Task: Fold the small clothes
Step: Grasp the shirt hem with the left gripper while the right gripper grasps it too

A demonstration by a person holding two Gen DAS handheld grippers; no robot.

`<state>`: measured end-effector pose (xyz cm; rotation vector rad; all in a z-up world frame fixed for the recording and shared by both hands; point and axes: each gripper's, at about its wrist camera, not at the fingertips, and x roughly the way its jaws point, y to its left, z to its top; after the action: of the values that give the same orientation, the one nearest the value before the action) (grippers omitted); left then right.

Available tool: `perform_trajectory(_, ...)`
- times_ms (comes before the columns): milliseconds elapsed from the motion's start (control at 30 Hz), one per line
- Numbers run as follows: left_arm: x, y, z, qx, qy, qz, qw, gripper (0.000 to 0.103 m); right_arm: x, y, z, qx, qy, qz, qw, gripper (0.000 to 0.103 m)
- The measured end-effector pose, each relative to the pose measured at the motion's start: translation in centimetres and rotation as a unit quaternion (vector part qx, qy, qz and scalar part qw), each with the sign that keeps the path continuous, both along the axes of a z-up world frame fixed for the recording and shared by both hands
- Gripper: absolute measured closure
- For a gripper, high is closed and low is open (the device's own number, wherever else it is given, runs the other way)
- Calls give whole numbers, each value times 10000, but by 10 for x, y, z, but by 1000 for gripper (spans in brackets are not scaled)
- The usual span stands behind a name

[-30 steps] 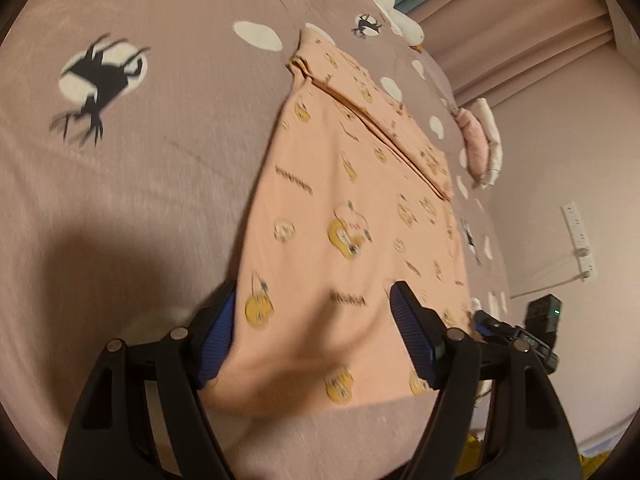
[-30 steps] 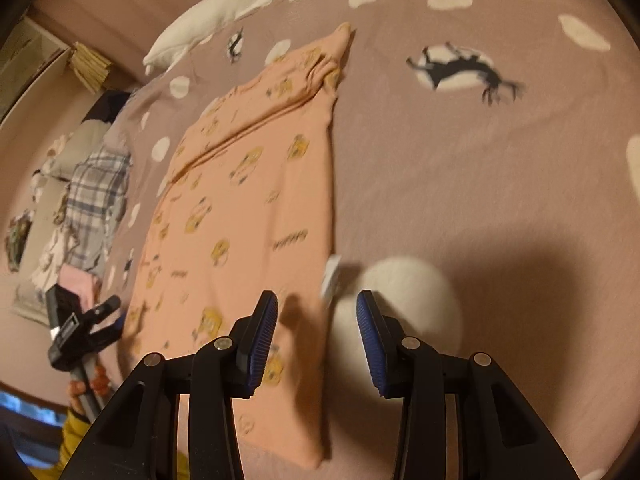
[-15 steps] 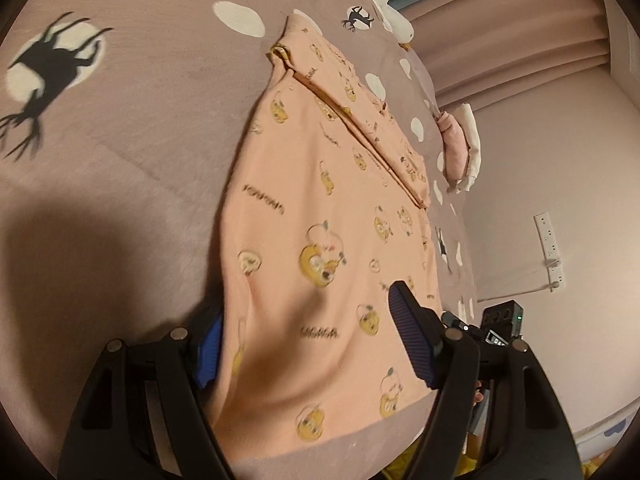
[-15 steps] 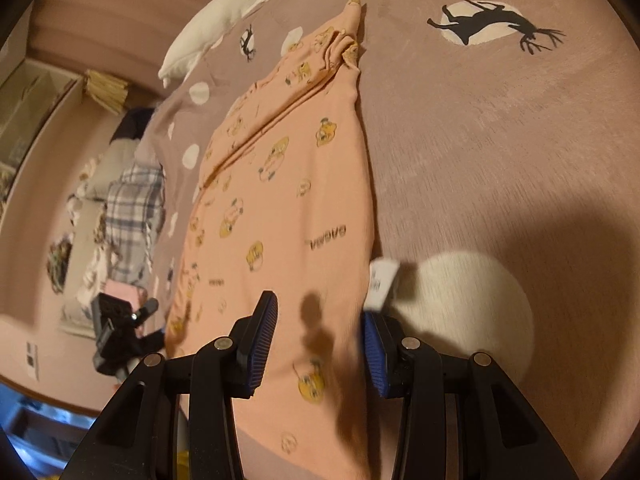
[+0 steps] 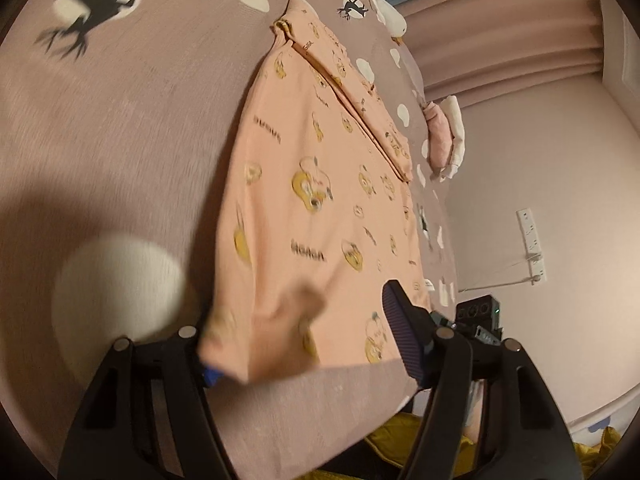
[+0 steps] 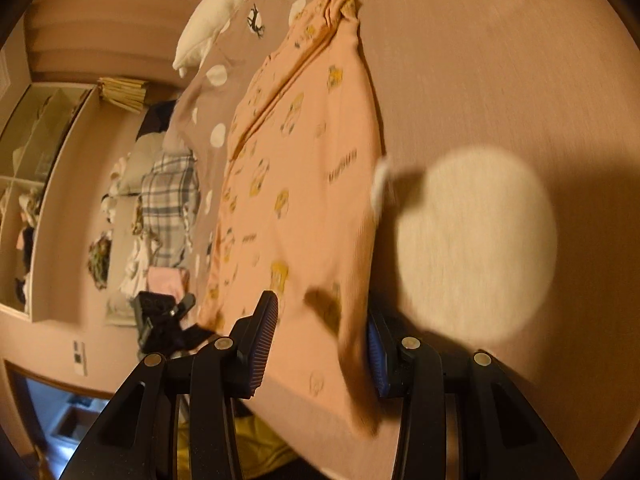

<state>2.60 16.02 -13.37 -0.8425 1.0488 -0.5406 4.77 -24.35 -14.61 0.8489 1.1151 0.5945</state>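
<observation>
A small peach garment (image 5: 316, 200) printed with yellow cartoon birds lies flat on a mauve bedspread (image 5: 120, 128); it also shows in the right wrist view (image 6: 304, 184). My left gripper (image 5: 304, 344) is open, its jaws astride the garment's near hem, whose corner is lifted and covers the left finger. My right gripper (image 6: 320, 344) is open, its jaws astride the other near corner, where the cloth edge rises between the fingers. A white label (image 6: 380, 184) sticks out from the garment's side.
The bedspread has white spots (image 6: 476, 248) and black deer prints (image 5: 92, 4). A white pillow (image 6: 216, 12) lies at the bed's head. A plaid cloth pile (image 6: 168, 204) and a pink folded cloth (image 5: 444, 136) lie beside the bed. The bed edge is close below both grippers.
Both grippers have moved forward onto the garment's near hem. The hem corners have lifted up between the jaws. Both stay open.
</observation>
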Motion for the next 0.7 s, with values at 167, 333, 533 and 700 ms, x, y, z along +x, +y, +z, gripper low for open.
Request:
perform_trajectory(167,-9,-5,1,25,-22,67,10000,36,-14,7,1,-39,1,25,10000,62)
perform_trajectory(333,1,-6,-3,77,110,269,9995,57,-13,11,-1,-76,-40,-126,9999,65)
perform_trajectory(533,0,-1,-18,15,373,585,9976,97,-12,21,-1,-520,-203,-106,9984,93)
perform_trajectory(700,3,1,-8,-227,288,513,9980,99,-13,21,7,-434,-451,-100,9980,96)
